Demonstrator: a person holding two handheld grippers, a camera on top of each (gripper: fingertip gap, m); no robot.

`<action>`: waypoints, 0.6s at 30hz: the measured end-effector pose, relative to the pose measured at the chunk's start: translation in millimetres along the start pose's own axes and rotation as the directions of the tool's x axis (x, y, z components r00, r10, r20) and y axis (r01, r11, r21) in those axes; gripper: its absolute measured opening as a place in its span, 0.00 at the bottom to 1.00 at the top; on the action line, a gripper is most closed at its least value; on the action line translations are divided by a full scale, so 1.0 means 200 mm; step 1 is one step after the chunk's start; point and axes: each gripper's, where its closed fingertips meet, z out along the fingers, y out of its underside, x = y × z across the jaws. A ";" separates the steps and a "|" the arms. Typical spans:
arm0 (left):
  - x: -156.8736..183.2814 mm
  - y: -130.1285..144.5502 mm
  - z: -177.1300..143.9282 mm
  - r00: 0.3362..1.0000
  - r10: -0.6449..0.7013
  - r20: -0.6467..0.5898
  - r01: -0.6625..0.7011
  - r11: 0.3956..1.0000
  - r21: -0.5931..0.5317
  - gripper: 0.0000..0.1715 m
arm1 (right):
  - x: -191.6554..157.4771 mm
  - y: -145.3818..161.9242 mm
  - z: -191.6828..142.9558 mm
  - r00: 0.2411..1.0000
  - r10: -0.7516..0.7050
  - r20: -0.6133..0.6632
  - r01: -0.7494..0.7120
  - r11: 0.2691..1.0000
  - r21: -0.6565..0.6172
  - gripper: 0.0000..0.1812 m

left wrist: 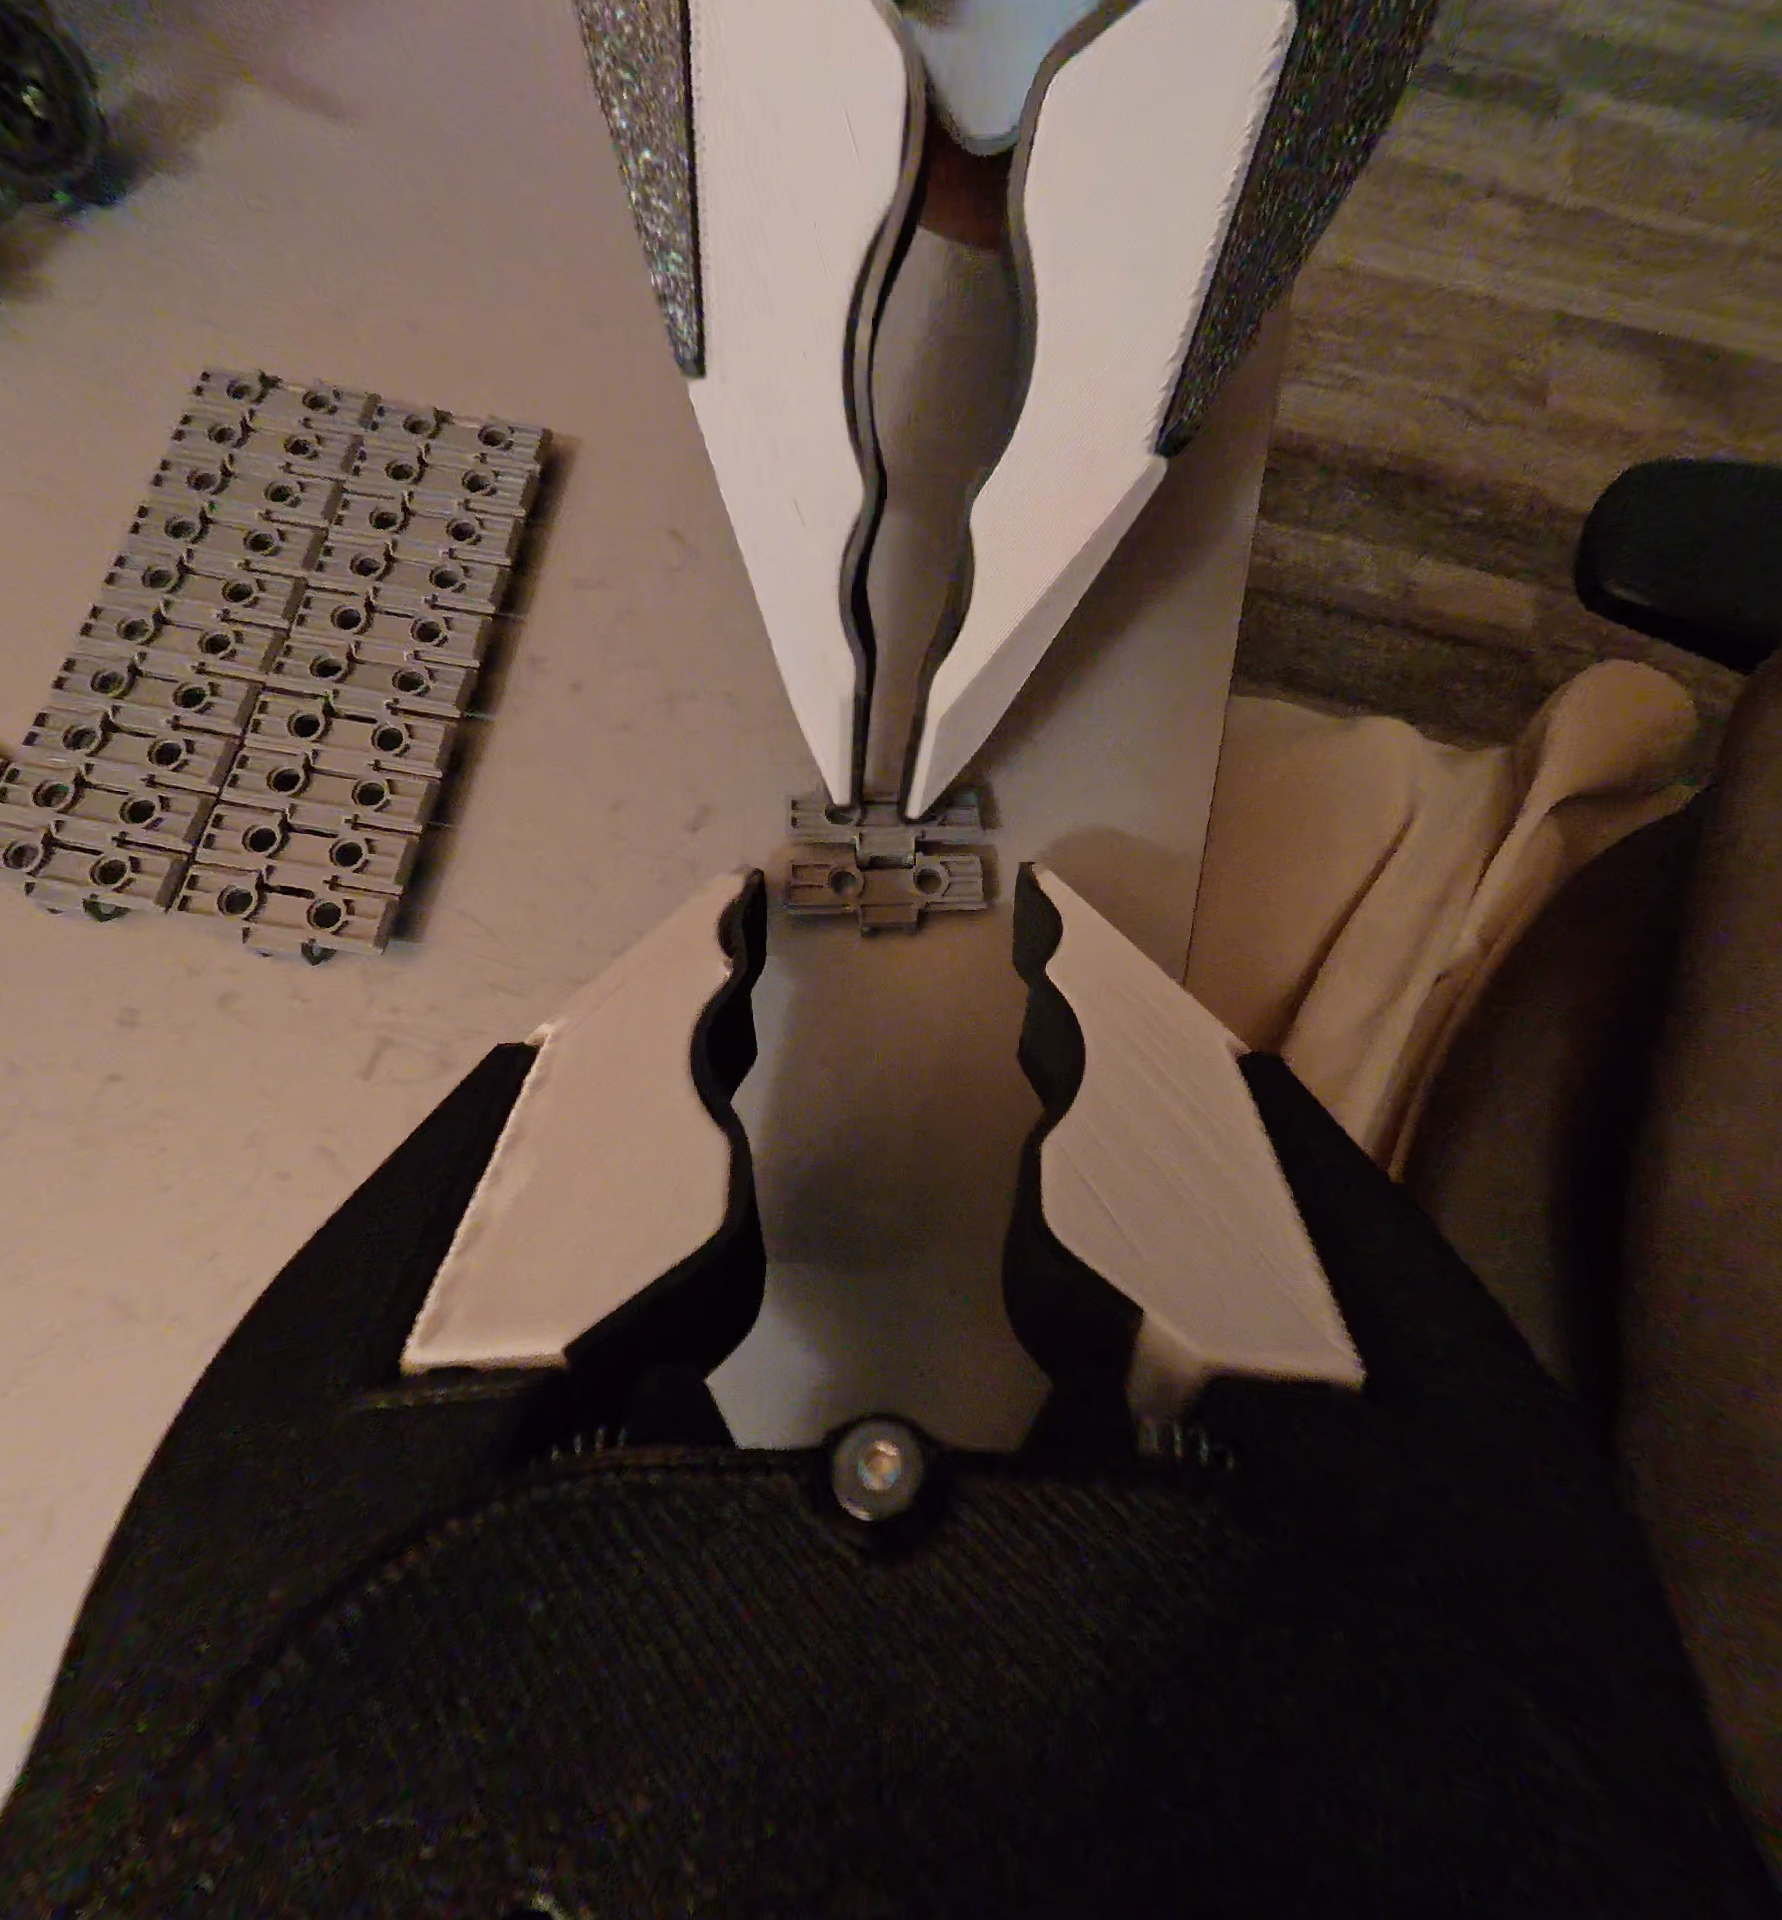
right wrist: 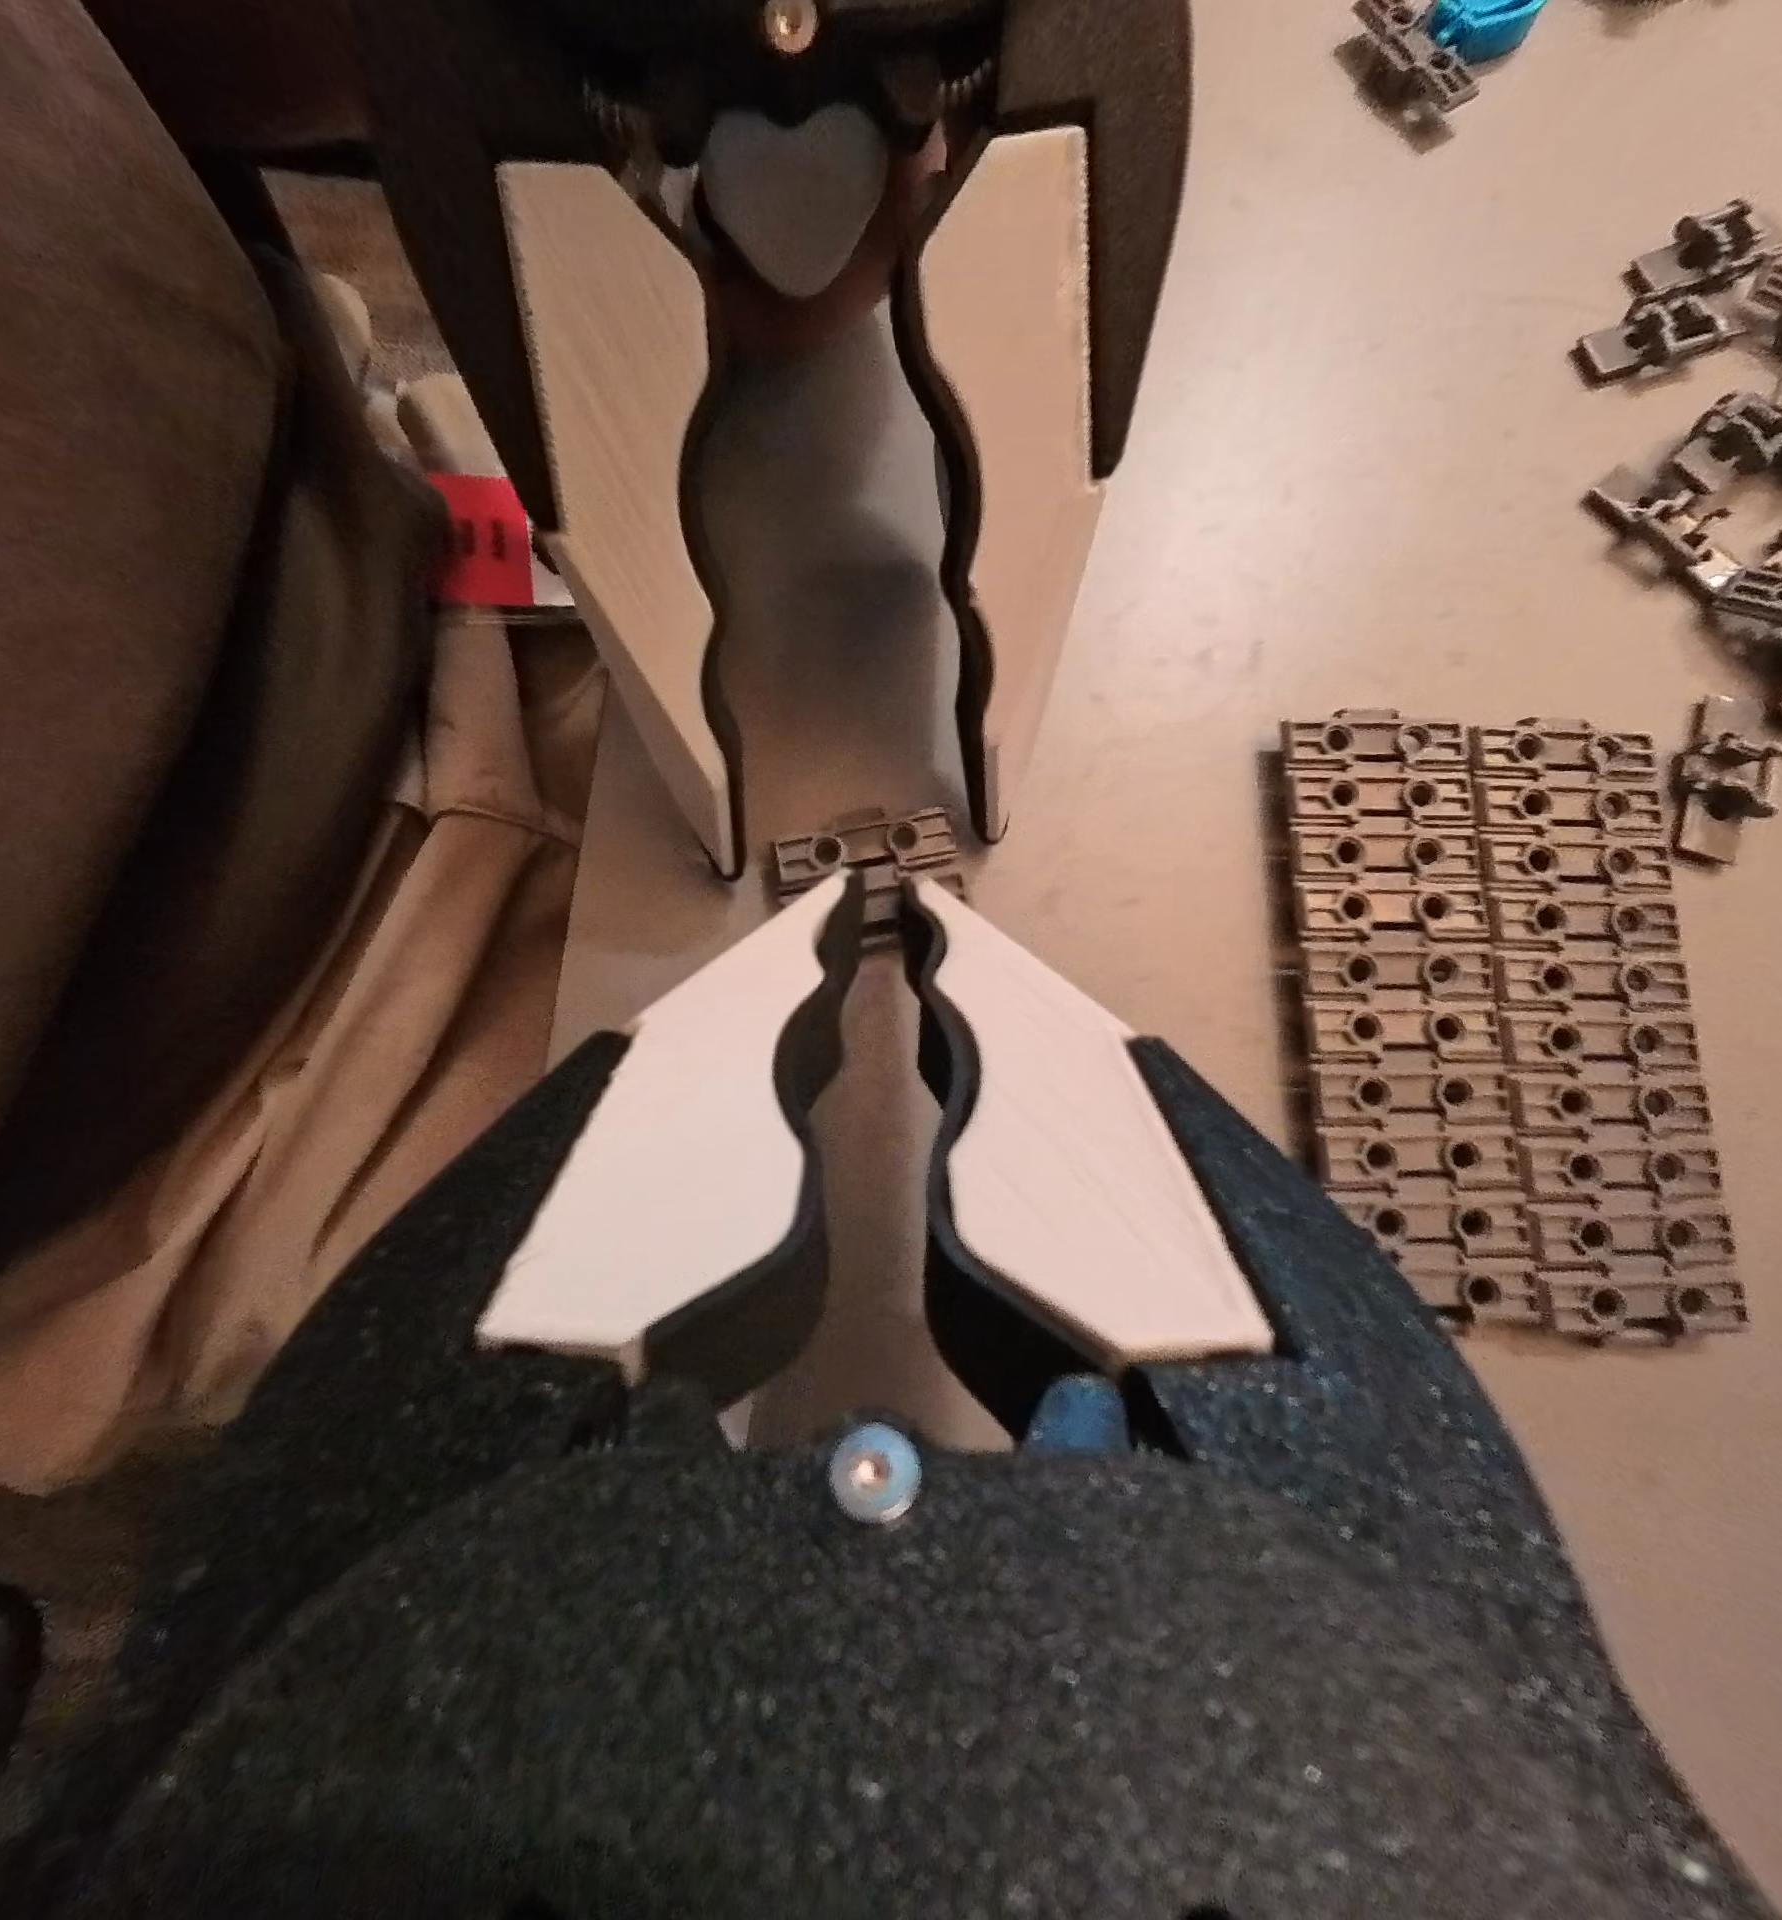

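Left wrist view: the left claw (left wrist: 889,904) is spread wide, fingertips flanking a small grey pair of joined track links (left wrist: 889,864) at frame centre without touching it. From the top of the frame the right claw (left wrist: 876,805) comes down, nearly pressed together, its tips pinching the pair's far edge. An assembled grey mat of links (left wrist: 263,665) lies on the pale bench (left wrist: 243,1143) at left. At right, beyond the bench edge, a black chair arm (left wrist: 1718,561).

Right wrist view: the right claw (right wrist: 879,883) pinches the middle tab of the link pair (right wrist: 866,847) at frame centre. The left claw (right wrist: 856,852) stands spread at either side. The mat (right wrist: 1500,1039) lies right of centre, loose links (right wrist: 1739,457) at upper right, and a blue part (right wrist: 1479,21) at the top edge.
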 end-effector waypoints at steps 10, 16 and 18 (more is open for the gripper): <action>0.01 0.01 0.01 0.999 -0.012 -0.034 0.011 1.000 -0.016 0.21 | -0.01 0.00 0.03 0.999 0.020 0.030 -0.018 0.998 -0.067 0.00; 0.01 0.01 0.01 1.000 0.002 -0.023 -0.002 1.000 -0.018 0.21 | -0.02 0.00 0.05 0.998 0.061 0.024 -0.059 0.995 -0.085 0.00; 0.01 0.01 0.01 1.000 0.002 -0.026 -0.002 1.000 -0.018 0.21 | -0.02 0.00 0.05 0.993 0.104 0.049 -0.100 0.992 -0.080 0.00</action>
